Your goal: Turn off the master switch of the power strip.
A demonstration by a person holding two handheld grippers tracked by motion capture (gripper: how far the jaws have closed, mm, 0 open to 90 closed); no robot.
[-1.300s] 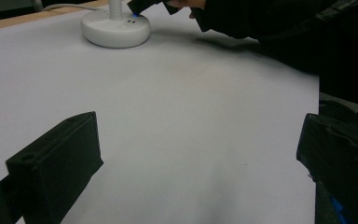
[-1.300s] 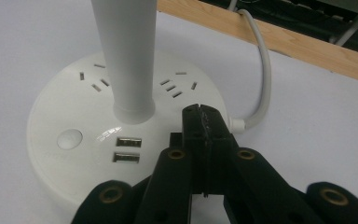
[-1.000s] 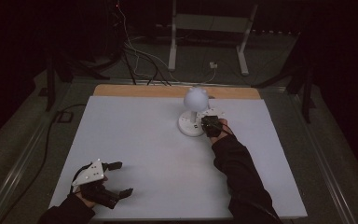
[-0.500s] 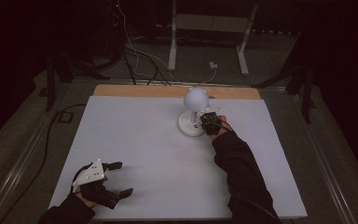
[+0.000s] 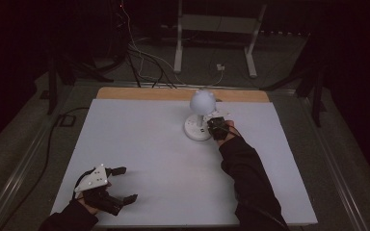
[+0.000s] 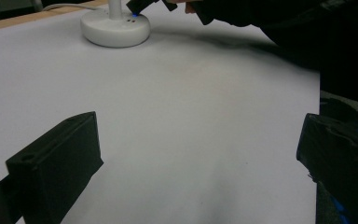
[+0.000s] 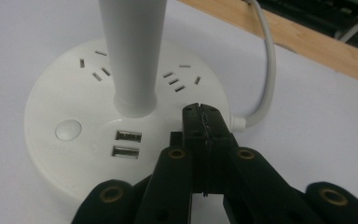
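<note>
White tabletop (image 5: 139,144), pale sheet over a wooden board whose far edge shows as a tan strip. Dim room.

White desk lamp with a round plastic base (image 5: 197,129) stands at the far centre-right of the tabletop, a slim white stem rising to a ball-shaped shade (image 5: 203,100). Up close in the right gripper view the base (image 7: 65,154) carries socket slots, two USB ports (image 7: 127,143) and a round push button (image 7: 68,129) (left of the ports); a white cable (image 7: 265,70) leaves its right side toward the far edge.

Right gripper (image 5: 211,126), held by a dark-sleeved arm reaching in from the near right, sits at the right rim of the lamp base. Its jaws are pressed fully together with nothing between them, tips (image 7: 200,116) over the top of the base just right of the stem and ports; contact with the surface cannot be told.

Left gripper (image 5: 125,185) rests at the near left corner, well apart from the lamp, jaws spread wide and empty, bare tabletop between them.
</note>
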